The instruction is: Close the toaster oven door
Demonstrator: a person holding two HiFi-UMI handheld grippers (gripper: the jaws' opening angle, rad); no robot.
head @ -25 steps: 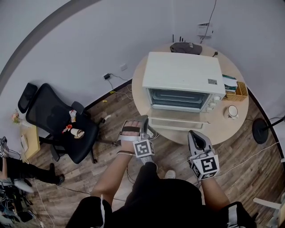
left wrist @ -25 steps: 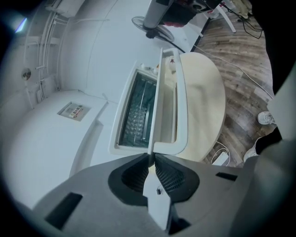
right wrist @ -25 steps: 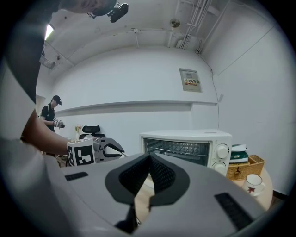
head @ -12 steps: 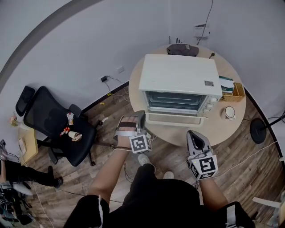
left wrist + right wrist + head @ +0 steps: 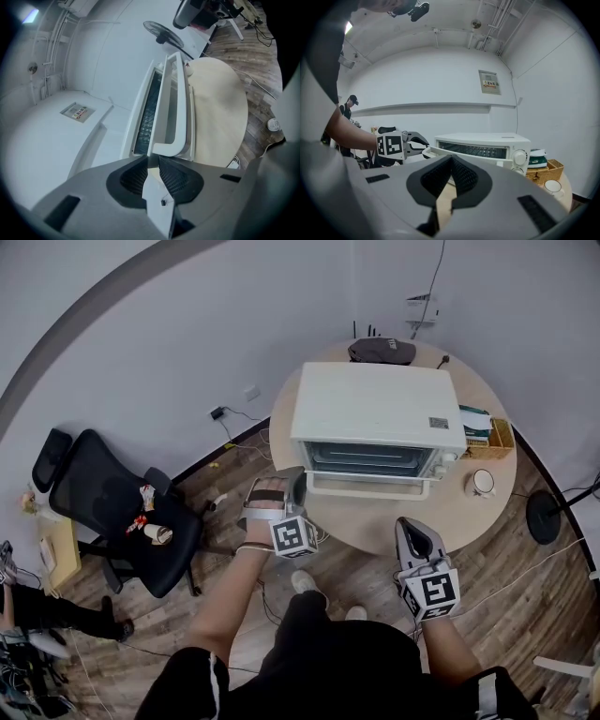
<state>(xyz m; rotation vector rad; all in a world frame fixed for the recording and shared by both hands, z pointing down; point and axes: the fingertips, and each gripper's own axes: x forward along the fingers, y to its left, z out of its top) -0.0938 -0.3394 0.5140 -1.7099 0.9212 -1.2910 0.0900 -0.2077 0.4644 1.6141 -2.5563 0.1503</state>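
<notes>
The white toaster oven (image 5: 375, 409) stands on a round table (image 5: 366, 521). Its door (image 5: 370, 484) is tilted up, almost against the oven front, with a narrow gap left at the top. My left gripper (image 5: 295, 486) is at the door's left end. In the left gripper view the door handle (image 5: 180, 108) runs away from the jaws, its near end just at the tips. The jaws of the left gripper (image 5: 151, 161) are opening and the pads do not press on the handle. My right gripper (image 5: 412, 538) hangs shut and empty off the table's front edge.
A white cup on a saucer (image 5: 482, 483) and a wooden basket (image 5: 502, 435) sit right of the oven, a dark object (image 5: 380, 351) behind it. A black office chair (image 5: 103, 502) stands to the left, a round stand base (image 5: 544, 517) to the right. A person (image 5: 349, 110) stands far off.
The oven door has swung up from lying flat to nearly closed. My left gripper rose with it at the door's left end. The right gripper has barely moved.
</notes>
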